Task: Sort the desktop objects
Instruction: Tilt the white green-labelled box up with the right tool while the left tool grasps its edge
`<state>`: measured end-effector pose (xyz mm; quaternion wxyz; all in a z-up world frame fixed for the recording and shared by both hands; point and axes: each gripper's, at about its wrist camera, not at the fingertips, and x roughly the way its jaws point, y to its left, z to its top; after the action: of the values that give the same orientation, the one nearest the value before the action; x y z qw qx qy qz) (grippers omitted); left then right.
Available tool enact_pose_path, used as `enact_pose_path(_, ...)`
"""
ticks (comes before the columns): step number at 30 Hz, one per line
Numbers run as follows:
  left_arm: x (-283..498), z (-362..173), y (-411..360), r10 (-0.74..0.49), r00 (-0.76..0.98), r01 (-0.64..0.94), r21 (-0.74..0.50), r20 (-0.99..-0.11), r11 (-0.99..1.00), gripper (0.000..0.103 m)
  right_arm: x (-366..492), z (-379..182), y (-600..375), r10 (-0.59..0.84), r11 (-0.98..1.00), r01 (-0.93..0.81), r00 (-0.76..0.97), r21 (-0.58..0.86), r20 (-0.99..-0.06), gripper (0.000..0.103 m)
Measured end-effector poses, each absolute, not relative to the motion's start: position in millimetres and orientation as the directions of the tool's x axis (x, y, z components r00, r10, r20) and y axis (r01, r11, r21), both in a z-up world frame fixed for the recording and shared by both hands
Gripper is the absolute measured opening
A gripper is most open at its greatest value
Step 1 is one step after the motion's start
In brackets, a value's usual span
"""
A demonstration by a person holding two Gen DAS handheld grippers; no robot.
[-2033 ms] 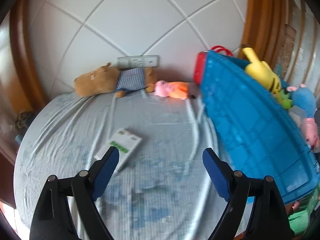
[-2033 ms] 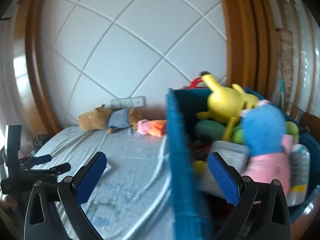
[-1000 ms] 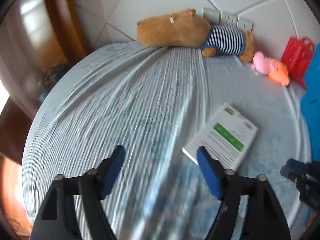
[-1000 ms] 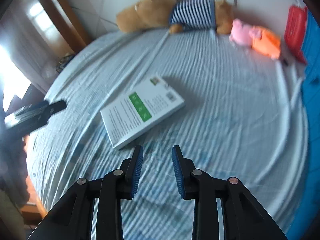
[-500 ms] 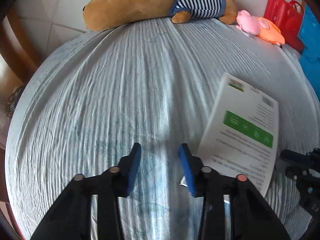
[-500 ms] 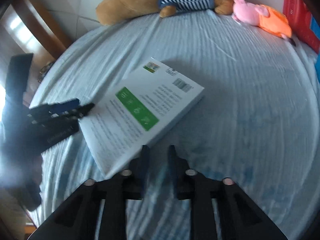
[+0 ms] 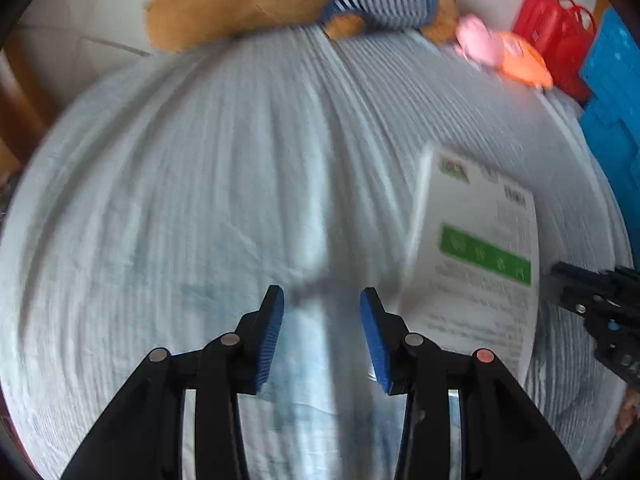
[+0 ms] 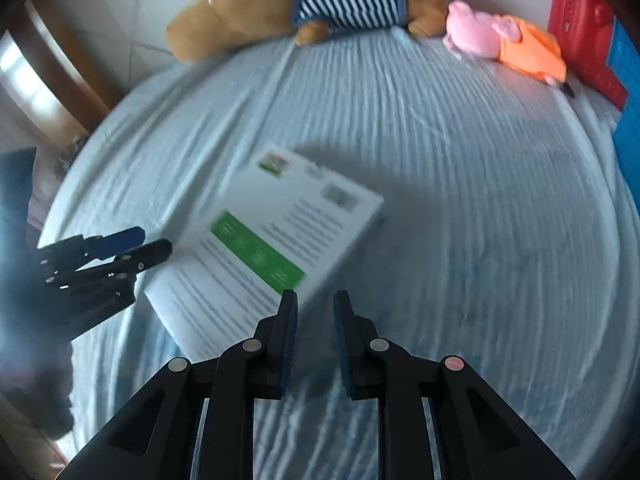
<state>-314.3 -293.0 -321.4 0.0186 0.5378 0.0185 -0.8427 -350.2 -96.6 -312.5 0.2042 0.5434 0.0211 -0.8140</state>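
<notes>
A flat white box with a green stripe [image 7: 480,248] lies on the light blue cloth; it also shows in the right wrist view [image 8: 264,248]. My left gripper [image 7: 322,308] is partly open and empty, just left of the box's near corner. My right gripper [image 8: 316,304] is nearly closed with a narrow gap, empty, at the box's near right edge. Each gripper shows in the other's view: the right one [image 7: 592,288] at the box's right side, the left one [image 8: 104,256] at its left side.
A brown plush in a striped shirt [image 8: 312,8] and a pink and orange plush [image 8: 504,40] lie at the far edge by the wall. A red bag [image 8: 580,40] and a blue crate [image 7: 616,120] stand at the far right.
Both grippers have come down from crate level and closed in on the white box from either side. Their jaws have narrowed from wide open; the right opened slightly in the last half second.
</notes>
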Motion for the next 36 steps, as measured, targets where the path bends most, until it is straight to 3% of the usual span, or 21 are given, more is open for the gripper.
enact_pose_path(1, -312.4, -322.6, -289.4, -0.011, -0.428, 0.043, -0.008, -0.904, -0.999, 0.035, -349.8, -315.4, -97.6, -0.316, -0.912, 0.365, -0.328, 0.188, -0.89, 0.019)
enact_pose_path(3, -309.8, -322.0, -285.4, 0.008, -0.419, 0.046, -0.03, -0.908, -0.998, 0.028, -355.2, -319.8, -102.0, -0.36, -0.895, 0.38, -0.305, 0.234, -0.882, 0.031)
enact_pose_path(4, -308.4, -321.1, -283.3, 0.016, -0.414, 0.045, -0.038, -0.91, -0.998, 0.028, -357.7, -322.4, -102.6, -0.383, -0.887, 0.38, -0.292, 0.261, -0.876, 0.043)
enact_pose_path(7, -305.6, -318.8, -281.4, 0.036, -0.409, 0.033, -0.054, -0.912, -0.998, 0.028, -357.8, -322.7, -88.8, -0.45, -0.873, 0.336, -0.276, 0.353, -0.849, 0.043)
enact_pose_path(10, -311.8, -319.3, -286.0, 0.069, -0.403, 0.044, -0.095, -0.913, -0.995, 0.036, -361.1, -328.3, -82.0, -0.486, -0.855, 0.332, -0.245, 0.399, -0.839, 0.045)
enact_pose_path(12, -313.3, -319.8, -286.1, 0.061, -0.403, 0.045, -0.087, -0.913, -0.995, 0.036, -365.9, -328.7, -79.9, -0.526, -0.837, 0.313, -0.232, 0.449, -0.818, 0.053)
enact_pose_path(14, -312.0, -320.8, -287.0, 0.031, -0.401, 0.051, -0.056, -0.916, -0.997, 0.035, -367.5, -327.4, -79.0, -0.559, -0.82, 0.292, -0.222, 0.493, -0.799, 0.055)
enact_pose_path(26, -306.4, -316.8, -351.6, 0.005, -0.363, 0.217, -0.089, -0.932, -0.972, 0.035, -377.0, -289.7, -118.2, -0.847, -0.524, 0.331, -0.104, 0.785, -0.522, 0.055)
enact_pose_path(28, -300.9, -313.3, -363.7, -0.001, -0.371, 0.243, -0.096, -0.929, -0.965, 0.049, -374.4, -284.1, -137.6, -0.86, -0.494, 0.352, -0.065, 0.795, -0.506, 0.055)
enact_pose_path(31, -289.7, -298.0, -379.5, -0.022, -0.413, 0.284, -0.106, -0.91, -0.953, 0.07, -368.3, -290.7, -164.6, -0.831, -0.523, 0.37, -0.017, 0.768, -0.557, 0.055)
enact_pose_path(36, -263.3, -271.5, -391.5, -0.043, -0.46, 0.324, -0.123, -0.887, -0.938, 0.07, -359.9, -296.4, -183.2, -0.813, -0.537, 0.371, 0.01, 0.758, -0.582, 0.055)
